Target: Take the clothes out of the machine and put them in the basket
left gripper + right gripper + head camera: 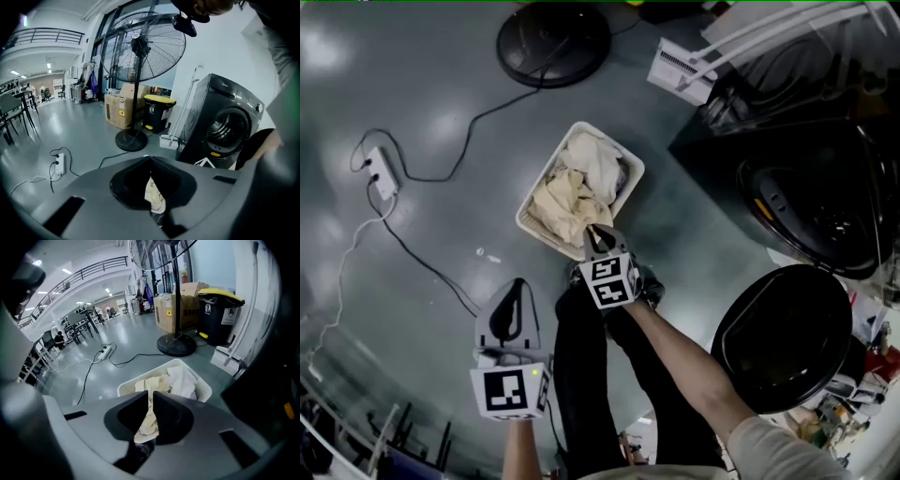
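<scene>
A cream cloth (558, 206) lies in a white laundry basket (631, 171) on the grey floor (422, 84), beside a white cloth (598, 157). Its near end reaches up to the right gripper (593, 232). That gripper hangs over the basket's near rim. Its jaws are closed on the cream cloth, which shows as a thin strip between them.

The left gripper (512, 314) is apart from the basket, left of it in the head view and nearer the person. Its jaw tips meet with nothing pinched.

The person's dark-trousered legs (581, 375) stand just short of the basket. To the basket's right is a dark washing machine (825, 178) with its round door (783, 337) swung open. Beyond the basket is a fan's round base (553, 39). A power strip (382, 174) lies well to the basket's left.
</scene>
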`<state>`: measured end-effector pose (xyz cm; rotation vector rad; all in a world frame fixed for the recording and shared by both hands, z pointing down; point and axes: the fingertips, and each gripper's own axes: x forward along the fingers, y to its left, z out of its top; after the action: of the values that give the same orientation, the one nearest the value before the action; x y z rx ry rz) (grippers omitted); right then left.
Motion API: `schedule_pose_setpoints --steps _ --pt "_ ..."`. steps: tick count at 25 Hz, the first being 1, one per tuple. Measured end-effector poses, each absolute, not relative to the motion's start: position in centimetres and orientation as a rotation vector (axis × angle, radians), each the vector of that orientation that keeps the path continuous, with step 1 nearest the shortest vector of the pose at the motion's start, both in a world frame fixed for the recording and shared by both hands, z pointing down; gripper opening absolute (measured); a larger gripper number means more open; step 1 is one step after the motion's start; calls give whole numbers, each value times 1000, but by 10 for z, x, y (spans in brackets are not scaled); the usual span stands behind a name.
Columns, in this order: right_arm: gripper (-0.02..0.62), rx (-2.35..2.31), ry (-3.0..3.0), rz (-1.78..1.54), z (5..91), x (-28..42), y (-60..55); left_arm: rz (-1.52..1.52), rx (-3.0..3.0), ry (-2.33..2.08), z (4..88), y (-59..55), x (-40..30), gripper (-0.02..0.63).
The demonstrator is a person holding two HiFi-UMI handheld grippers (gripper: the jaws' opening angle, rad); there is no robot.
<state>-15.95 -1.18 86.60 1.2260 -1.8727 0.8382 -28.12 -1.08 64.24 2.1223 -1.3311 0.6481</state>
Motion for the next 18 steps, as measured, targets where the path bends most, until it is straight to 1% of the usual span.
schedule_pose_setpoints --steps 1,2,9,13,18 --pt "37 1238 -1878 840 858 -157 -12 653 2142 -1328 638 -13 -277 18" --pt "26 1244 -1889 851 851 -156 -11 658 2163 -1324 634 -15 -273 18" --pt "25 1313 -1969 917 807 -134 -14 698 2246 -1241 617 -23 -231 18" --pt "25 1418 -1963 923 777 -93 -15 742 2299 -1136 610 -27 -191 18" --pt "25 1585 -1900 875 735 -21 -6 763 2395 -984 595 -37 -121 18"
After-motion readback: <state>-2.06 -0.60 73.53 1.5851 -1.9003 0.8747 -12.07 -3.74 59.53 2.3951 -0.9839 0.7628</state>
